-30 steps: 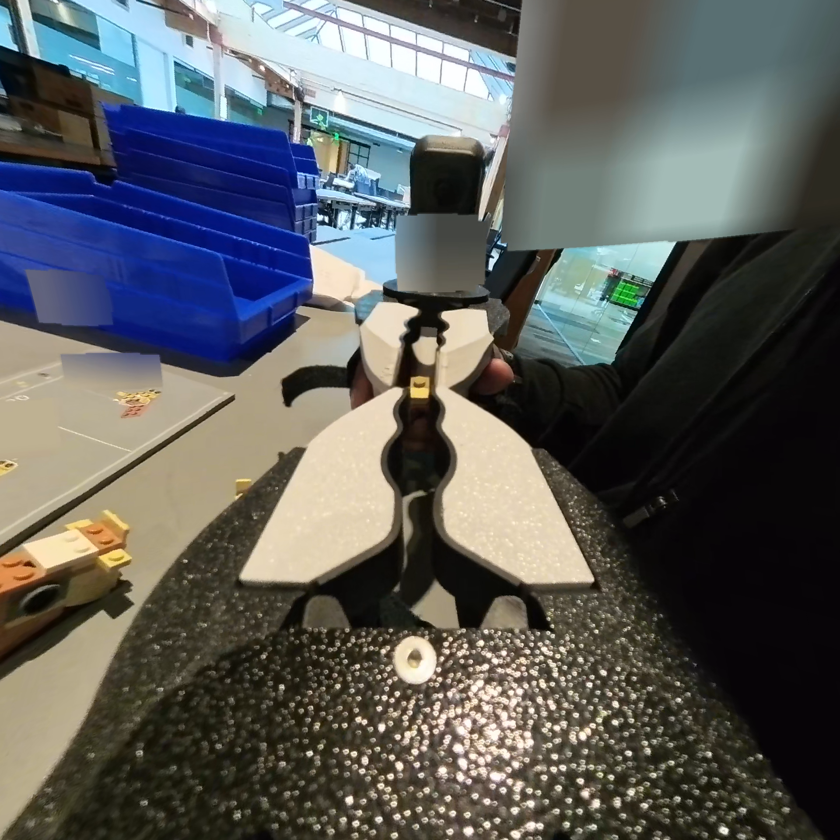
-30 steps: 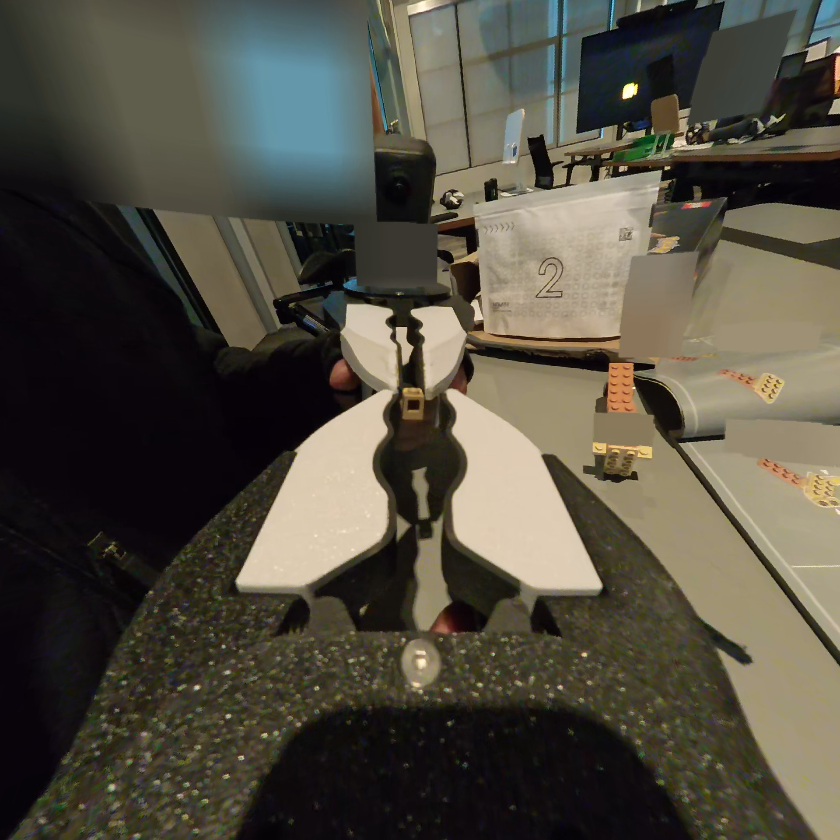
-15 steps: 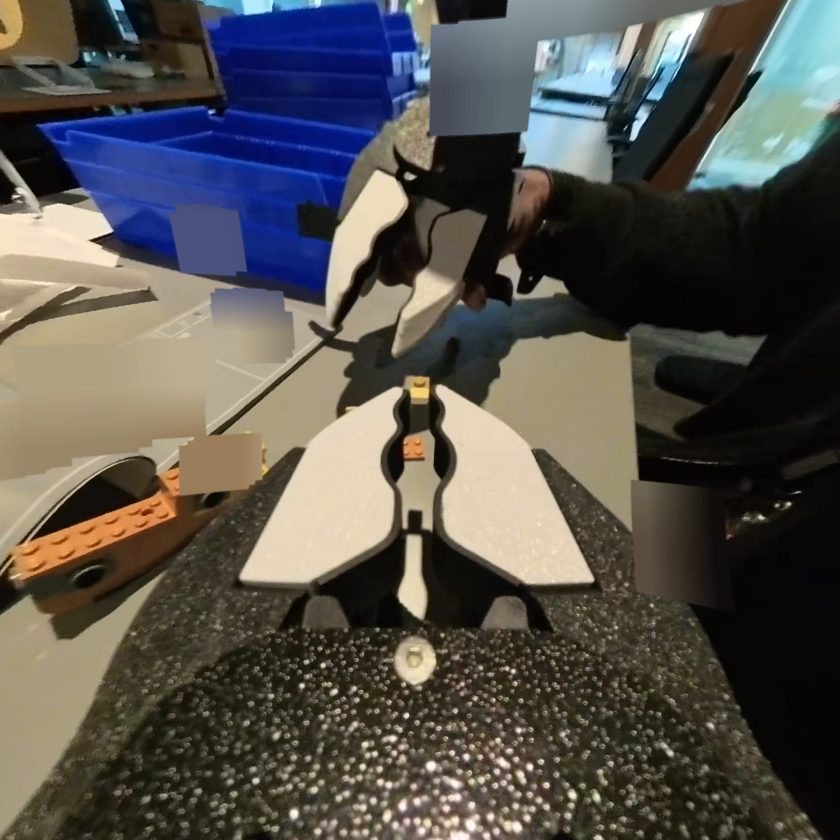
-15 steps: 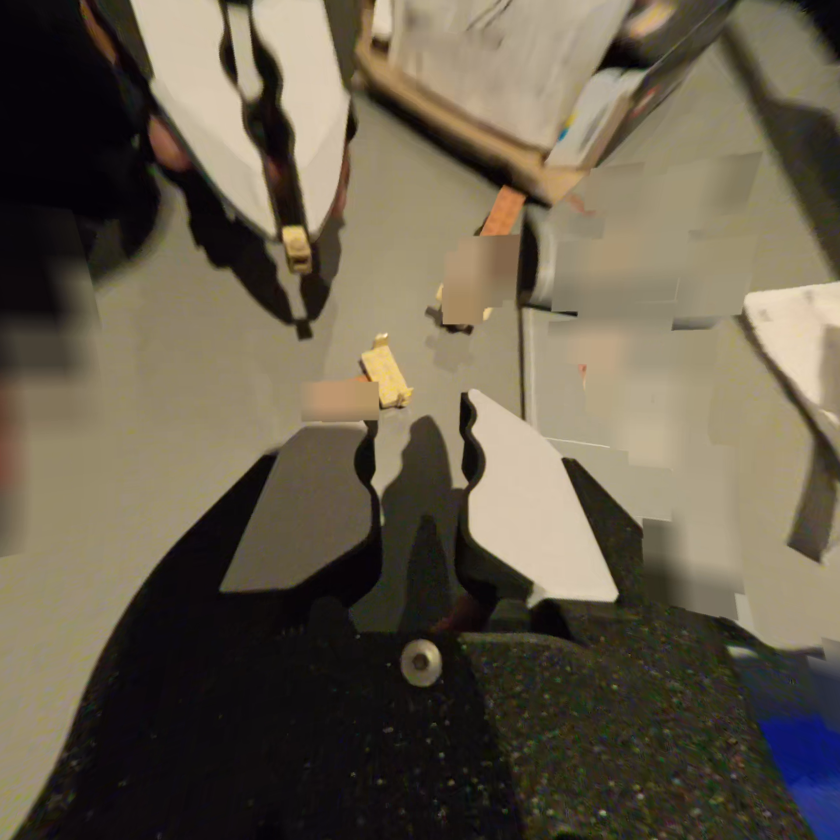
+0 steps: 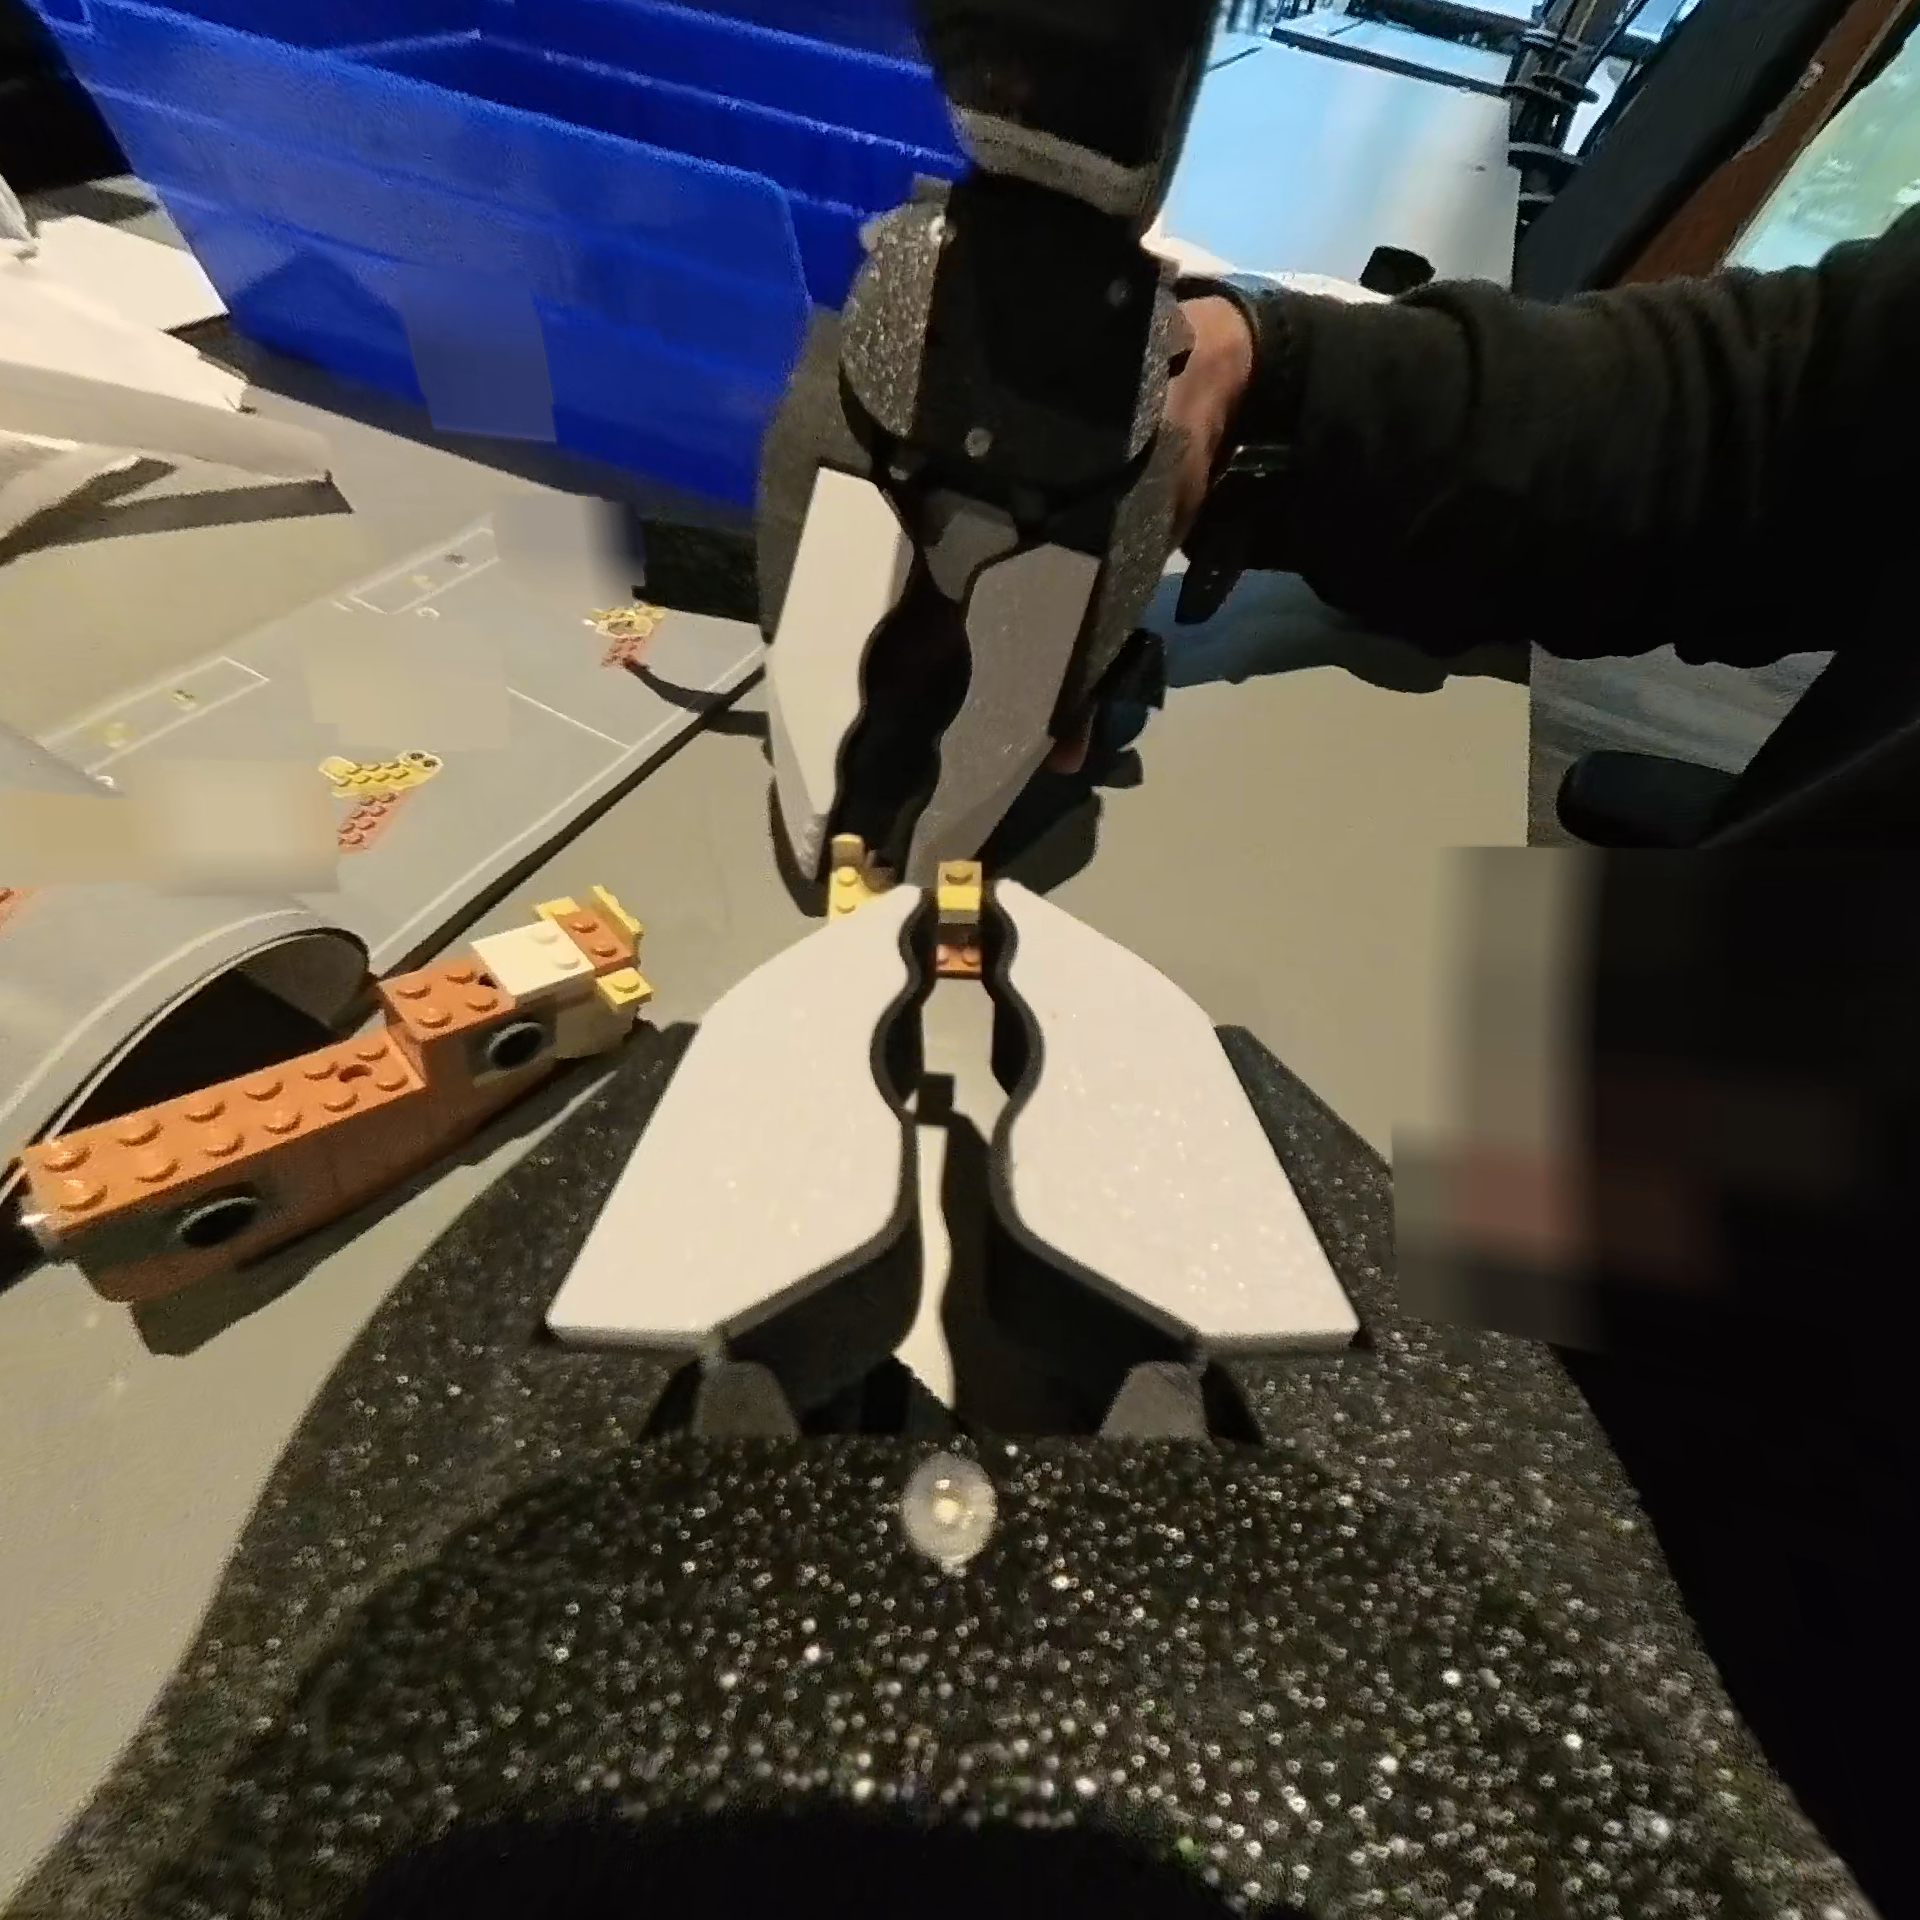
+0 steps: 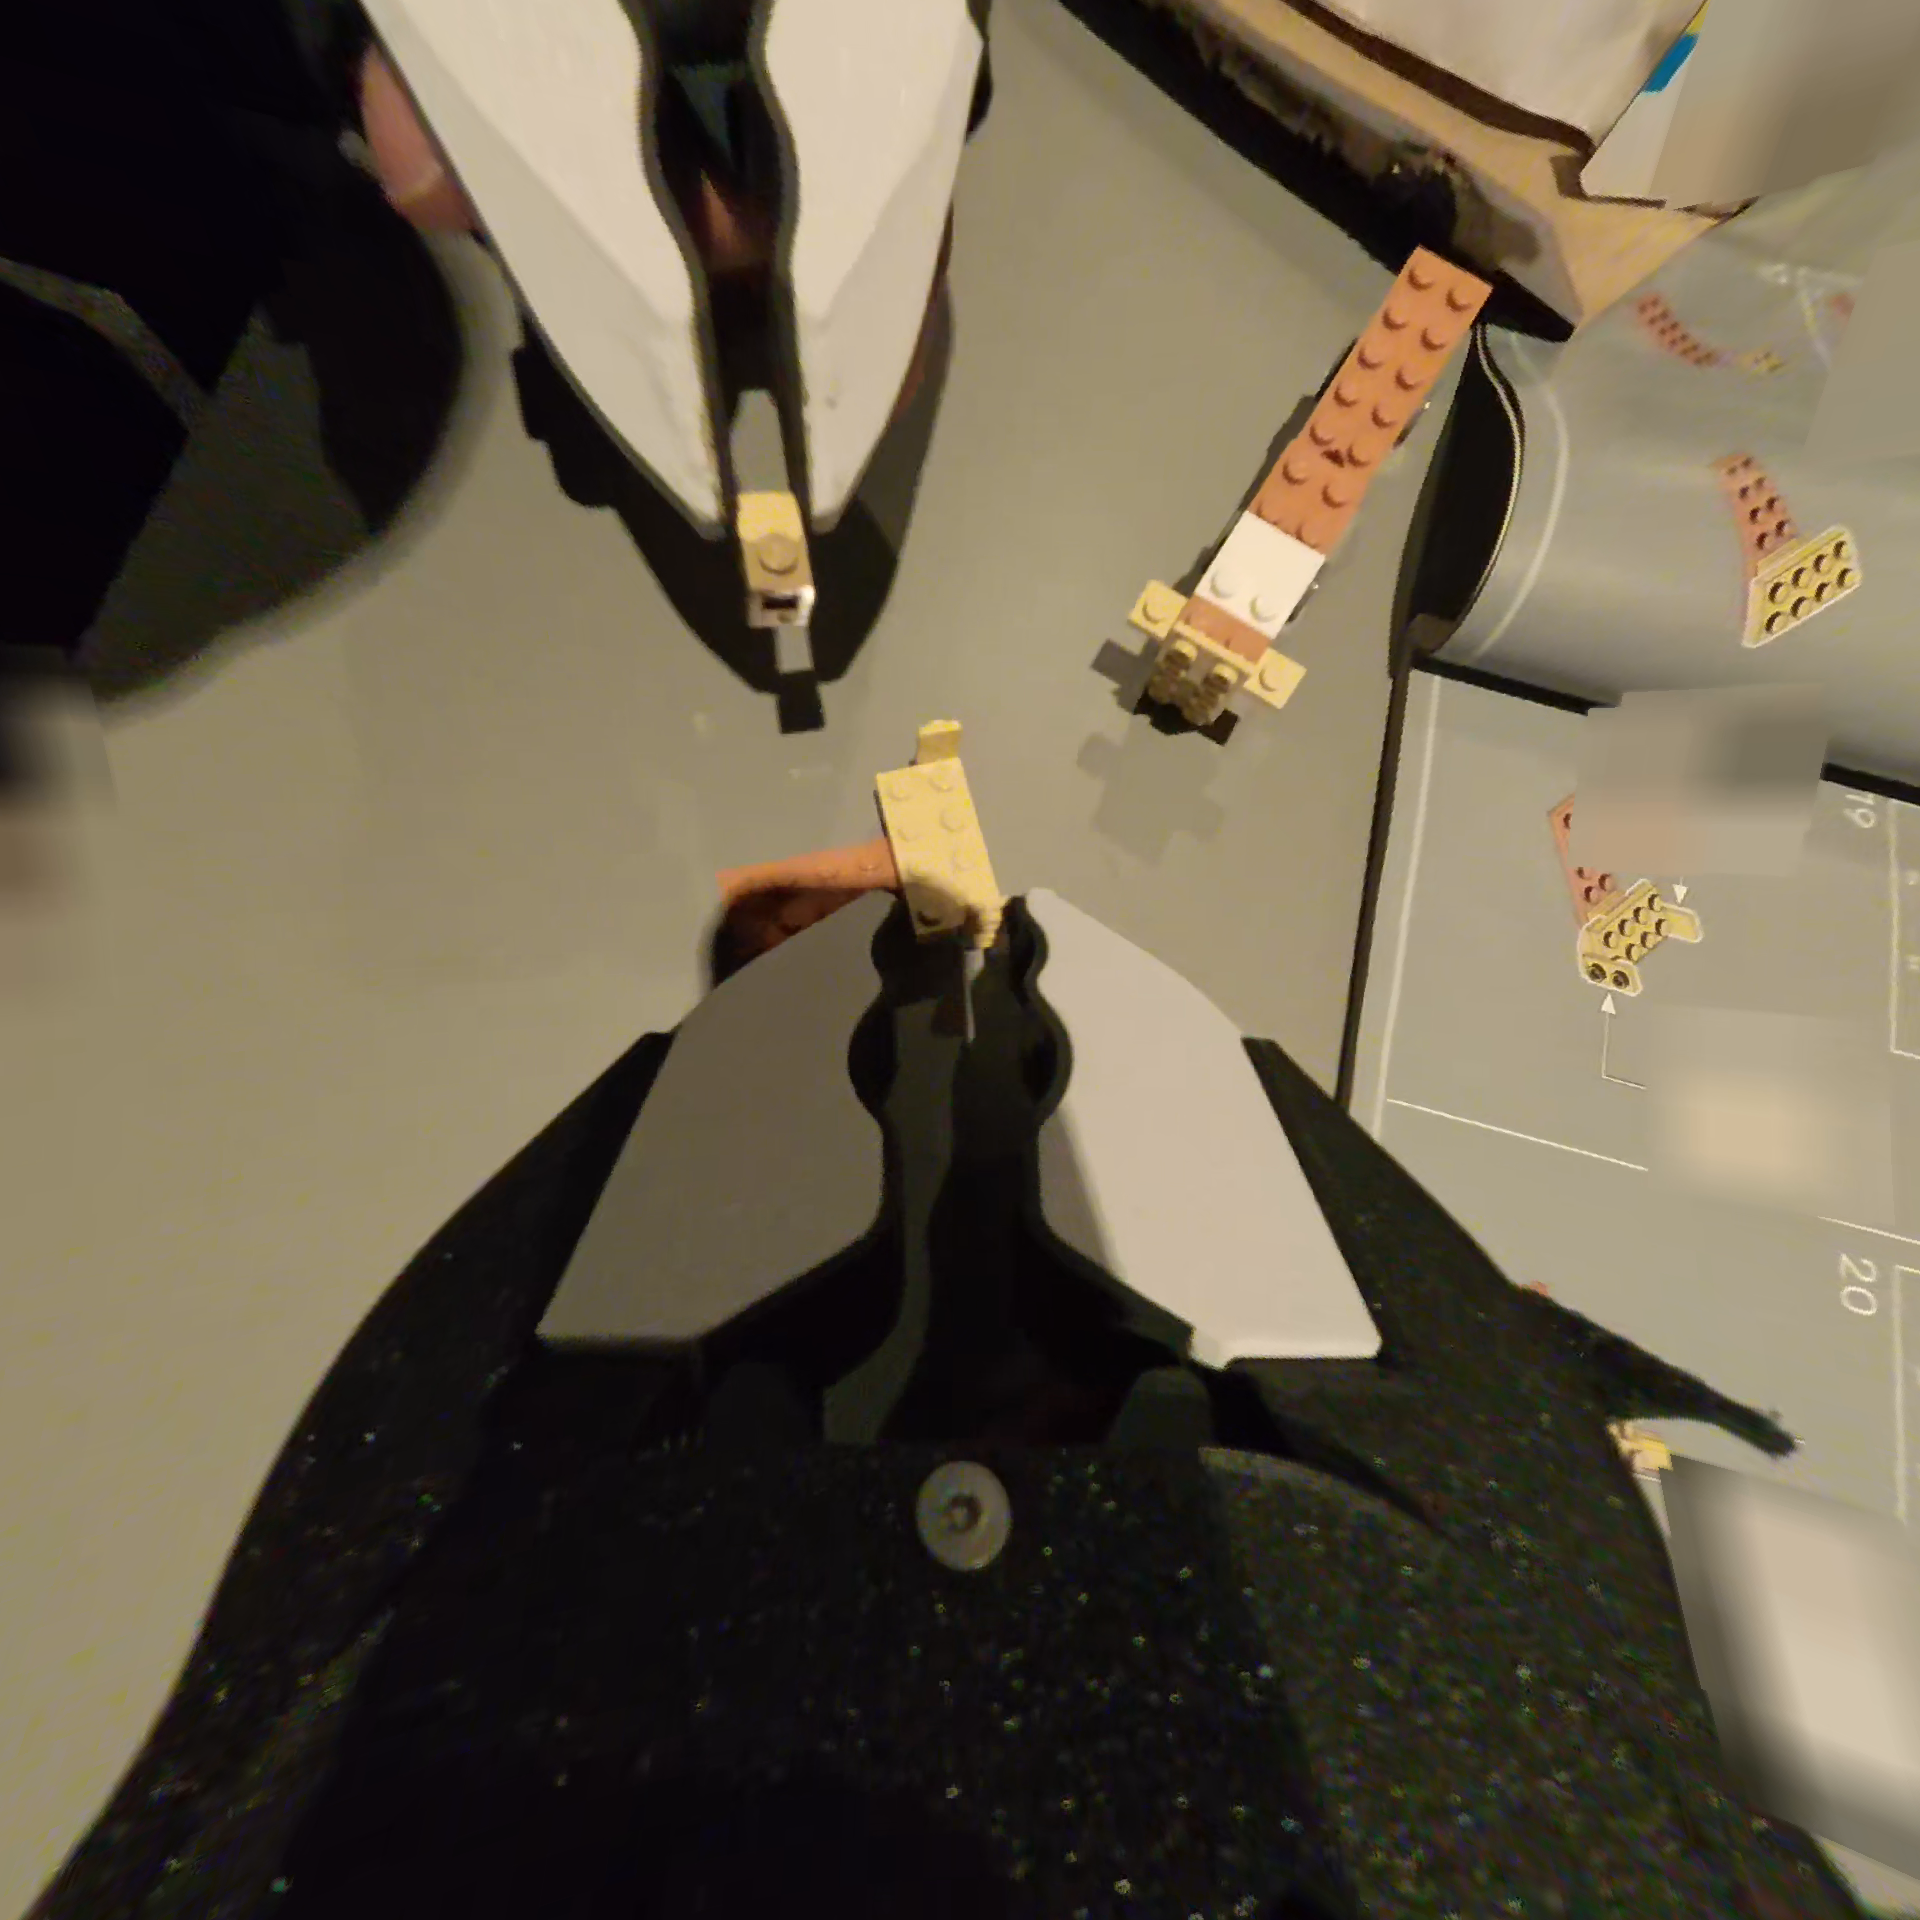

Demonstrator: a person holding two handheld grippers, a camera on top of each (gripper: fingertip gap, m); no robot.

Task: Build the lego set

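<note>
My left gripper (image 5: 958,909) is shut on a small tan brick (image 5: 958,891), which also shows in the right wrist view (image 6: 774,551), just above the grey table. My right gripper (image 6: 961,920) points down, and its fingers close around the near end of a tan plate (image 6: 935,831). That plate is joined to a brown piece (image 6: 800,873) lying on the table. In the left wrist view the right gripper (image 5: 883,847) comes down from above, tip to tip with my left one. The tan plate (image 5: 847,883) and the brown piece (image 5: 958,956) sit under the tips.
A partly built brown, white and tan model (image 5: 312,1091) (image 6: 1340,436) lies on the table beside the open instruction booklet (image 5: 416,644) (image 6: 1662,935). Blue bins (image 5: 468,208) stand behind it. A cardboard box edge (image 6: 1455,125) is at the far side. A person's sleeve (image 5: 1558,468) is at right. Tip to tip, the grippers are about 7 cm apart.
Both grippers tipped down from head height to the table. The right gripper let go of the small tan brick, opened, then closed around the tan plate. The left still holds the brick.
</note>
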